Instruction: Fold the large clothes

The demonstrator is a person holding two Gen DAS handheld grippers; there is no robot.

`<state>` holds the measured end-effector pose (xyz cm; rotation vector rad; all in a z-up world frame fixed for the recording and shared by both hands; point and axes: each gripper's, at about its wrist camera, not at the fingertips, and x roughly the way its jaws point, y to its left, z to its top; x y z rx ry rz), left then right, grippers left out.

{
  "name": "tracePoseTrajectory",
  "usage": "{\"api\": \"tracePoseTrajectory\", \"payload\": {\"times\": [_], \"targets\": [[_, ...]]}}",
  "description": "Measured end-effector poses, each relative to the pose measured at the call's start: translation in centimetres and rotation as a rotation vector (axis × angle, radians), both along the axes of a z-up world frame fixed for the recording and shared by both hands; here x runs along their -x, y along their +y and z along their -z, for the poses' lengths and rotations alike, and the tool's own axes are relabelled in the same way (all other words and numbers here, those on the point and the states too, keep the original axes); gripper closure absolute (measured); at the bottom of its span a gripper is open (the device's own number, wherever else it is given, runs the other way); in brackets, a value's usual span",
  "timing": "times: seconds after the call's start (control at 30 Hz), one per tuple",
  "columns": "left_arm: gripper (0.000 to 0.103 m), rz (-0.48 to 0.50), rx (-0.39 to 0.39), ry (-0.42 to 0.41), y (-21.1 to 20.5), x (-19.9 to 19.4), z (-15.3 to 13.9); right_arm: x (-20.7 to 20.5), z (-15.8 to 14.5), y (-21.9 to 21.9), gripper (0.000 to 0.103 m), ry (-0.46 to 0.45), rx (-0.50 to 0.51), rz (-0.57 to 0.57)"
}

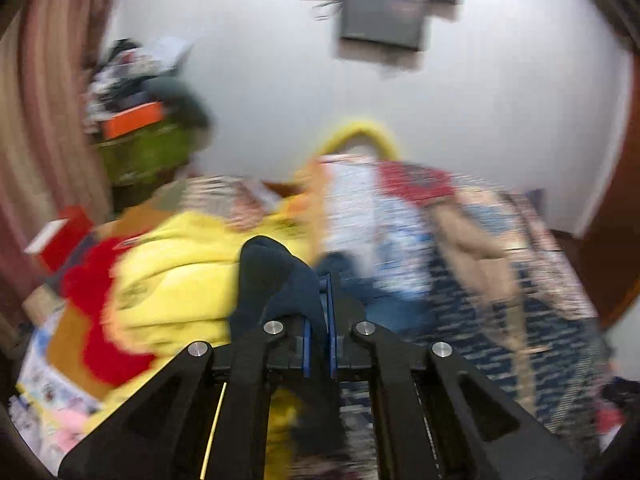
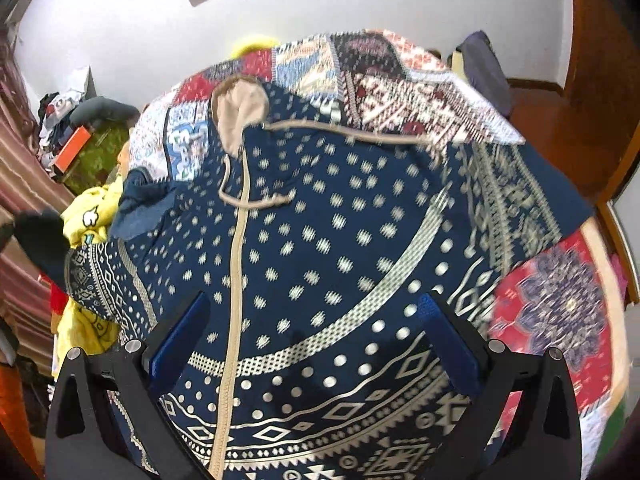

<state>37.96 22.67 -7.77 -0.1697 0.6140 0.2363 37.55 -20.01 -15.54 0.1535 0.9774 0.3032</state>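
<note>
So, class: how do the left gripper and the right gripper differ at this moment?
The left gripper has its jaws shut on dark navy fabric; the right gripper has its jaws wide apart, gripping nothing. The left view is blurred; the right shows the patterned navy hoodie clearly. Both have blue pads.

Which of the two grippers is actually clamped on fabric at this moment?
The left gripper: its blue pads are pinched together on dark navy cloth. The right gripper is spread wide open above the navy patterned hoodie, gripping nothing.

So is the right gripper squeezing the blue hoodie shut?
No, the right gripper is wide open, its blue pads spread apart above the navy patterned hoodie lying flat on the patchwork quilt.
</note>
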Motion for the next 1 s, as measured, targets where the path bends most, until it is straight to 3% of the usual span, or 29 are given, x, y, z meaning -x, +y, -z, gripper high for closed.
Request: {"api": "tracePoseTrajectory", "payload": {"times": [0.1,0.23,0.33,0.5,0.6,0.63,0.7,0.77,0.9,1.0], "targets": [[0.098,0.127,0.038,0.0,-5.8,-2.4,-0.3,0.0,-1.0,-1.0,0.0,-0.022,-0.018,0.007],[0.098,0.261,0.036,0.054,-13.7,-4.8,1.9,0.0,-1.5,-2.4,0.0,-0.04,-0.032,0.015],[0.098,0.363,0.028,0.147,-19.3,-6.2,5.4,0.2,-1.3,-3.7,0.0,-0.045,-0.021,0.031],[0.098,0.489,0.027,0.378,-26.3,-6.9,13.1,0.8,-0.5,-5.7,0.0,-0.018,-0.001,0.045],[0.098,0.526,-0.058,0.456,-28.4,-5.7,15.6,1.6,-0.1,-6.4,0.0,-0.012,0.028,0.033],[0.095,0.535,-0.089,0.467,-29.0,-5.3,16.0,1.8,0.0,-6.5,0.0,-0.011,0.044,0.027],[0.079,0.558,-0.12,0.481,-29.5,-4.0,16.2,2.1,0.1,-6.6,0.0,-0.014,0.078,0.013],[0.051,0.605,-0.073,0.49,-29.5,-2.8,16.1,2.3,0.2,-6.3,0.0,-0.015,0.112,-0.002],[0.044,0.653,-0.044,0.465,-28.2,0.1,14.5,2.6,0.0,-4.9,0.0,-0.026,0.164,-0.044],[0.034,0.624,-0.04,0.421,-25.4,1.7,13.0,3.0,-0.5,-3.2,0.0,-0.052,0.19,-0.082]]}}
